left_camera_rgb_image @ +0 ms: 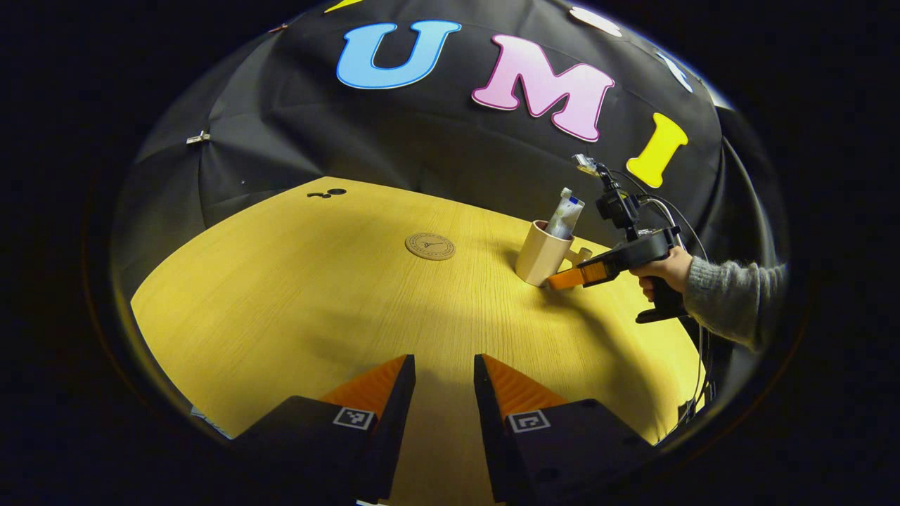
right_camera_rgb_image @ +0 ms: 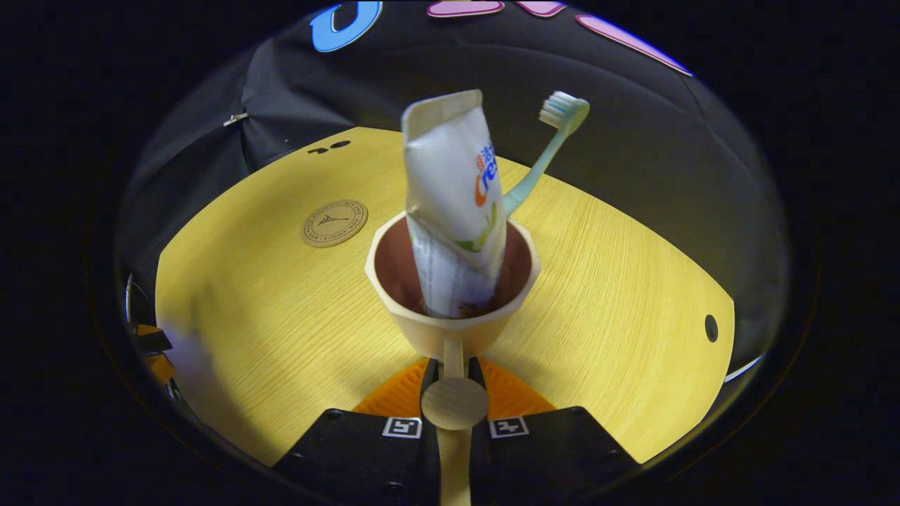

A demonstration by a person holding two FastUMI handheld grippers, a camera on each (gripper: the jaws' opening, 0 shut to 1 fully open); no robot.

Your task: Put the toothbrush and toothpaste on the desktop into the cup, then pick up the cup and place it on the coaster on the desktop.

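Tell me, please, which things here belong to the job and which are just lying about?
Job: cup, toothpaste, toothbrush, coaster, right gripper shut on the cup's handle.
Lying about: left gripper, open over the desktop.

a: what's behind everything?
b: black cloth wall (left_camera_rgb_image: 436, 147), creased, curving from 9 o'clock over 12 to 3 o'clock in the left gripper view. a small metal clip (left_camera_rgb_image: 197, 138) pins it at about 10 o'clock.
a: and the furniture?
b: one table (left_camera_rgb_image: 295, 295) with a yellow wood-grain top. dark holes (left_camera_rgb_image: 328, 192) sit near its far edge at 11 o'clock. in the right gripper view another dark hole (right_camera_rgb_image: 711, 327) sits near the rim at 3 o'clock.
a: light?
b: bright across the middle of the tabletop, falling into shadow toward the edges and the wall.
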